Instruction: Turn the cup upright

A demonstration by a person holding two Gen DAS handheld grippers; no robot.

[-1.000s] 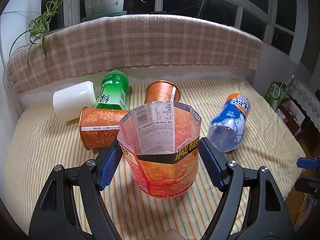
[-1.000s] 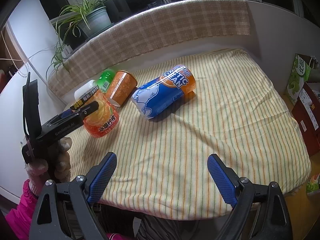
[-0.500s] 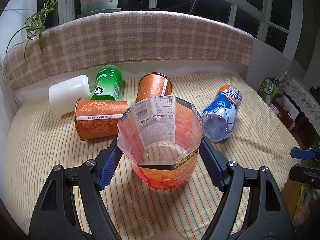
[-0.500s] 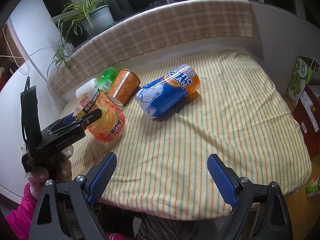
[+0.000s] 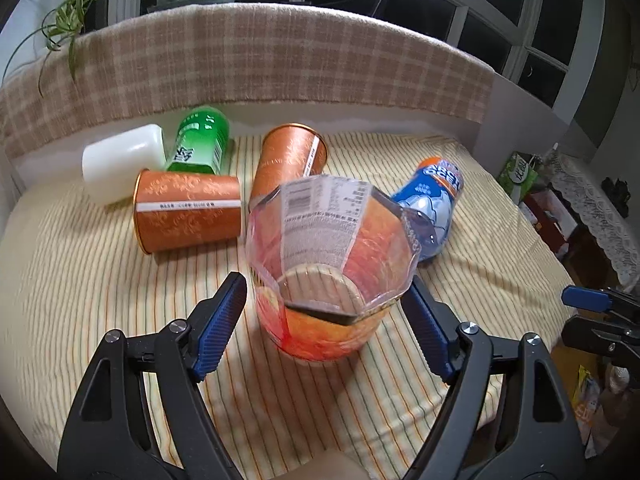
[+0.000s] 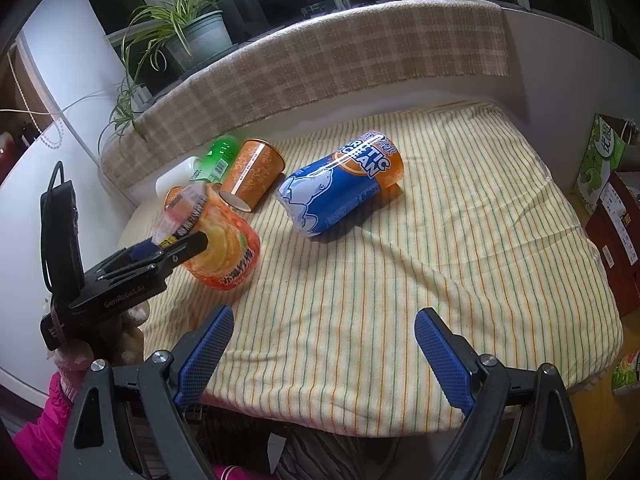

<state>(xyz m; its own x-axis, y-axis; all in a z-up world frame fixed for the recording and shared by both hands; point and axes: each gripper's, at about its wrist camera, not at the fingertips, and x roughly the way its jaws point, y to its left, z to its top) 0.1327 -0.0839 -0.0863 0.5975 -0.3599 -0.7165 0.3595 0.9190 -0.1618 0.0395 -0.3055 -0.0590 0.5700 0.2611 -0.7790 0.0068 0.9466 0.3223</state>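
A clear orange cup (image 5: 320, 336) with an octagonal rim and a printed label stands upright on the striped cloth, mouth up. It also shows in the right wrist view (image 6: 224, 252). My left gripper (image 5: 326, 324) is open, its blue pads (image 5: 220, 320) set apart from the cup's sides. My right gripper (image 6: 320, 356) is open and empty above the cloth's front edge, well to the right of the cup.
Lying on their sides behind the cup are two orange paper cups (image 5: 188, 208) (image 5: 288, 160), a green cup (image 5: 200, 140), a white cup (image 5: 120, 160) and a blue Arctic Ocean cup (image 5: 432, 200) (image 6: 340, 188). A checked ledge (image 5: 240, 60) with a potted plant (image 6: 192, 36) backs the table.
The cup has been tilted from leaning to upright and set on the cloth. The left jaws have opened and let go of it. The right gripper has stayed still.
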